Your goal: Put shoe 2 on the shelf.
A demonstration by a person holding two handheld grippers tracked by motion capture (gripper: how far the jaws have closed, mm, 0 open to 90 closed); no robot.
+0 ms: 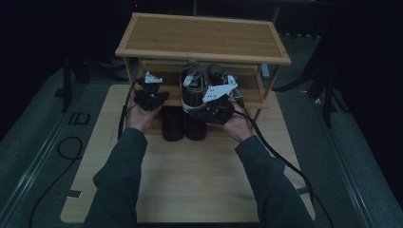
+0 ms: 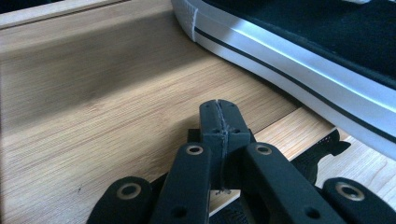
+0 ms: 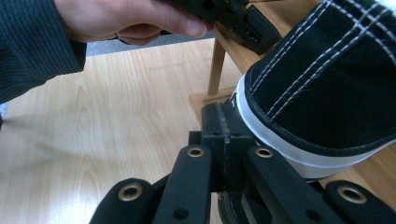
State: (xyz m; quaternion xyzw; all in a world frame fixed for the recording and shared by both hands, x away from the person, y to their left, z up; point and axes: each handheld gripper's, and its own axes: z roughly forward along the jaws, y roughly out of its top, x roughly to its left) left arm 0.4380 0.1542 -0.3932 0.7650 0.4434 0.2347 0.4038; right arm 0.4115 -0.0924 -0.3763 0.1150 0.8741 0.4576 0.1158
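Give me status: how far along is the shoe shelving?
Done: one black sneaker sits on the rack's middle shelf, with a dark pair below. In hand: the right gripper, jaws shut, is at the heel of a second sneaker at the shelf edge; contact is unclear. The left gripper is shut over bare shelf. Left: seating that sneaker fully.

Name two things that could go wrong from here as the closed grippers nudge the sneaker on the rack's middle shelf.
The sneaker overhangs the middle shelf edge, so a push from the shut right gripper at its heel could tip it off. The jaws are closed with nothing held, so control seems limited. The left gripper beside the white sole might knock it sideways.
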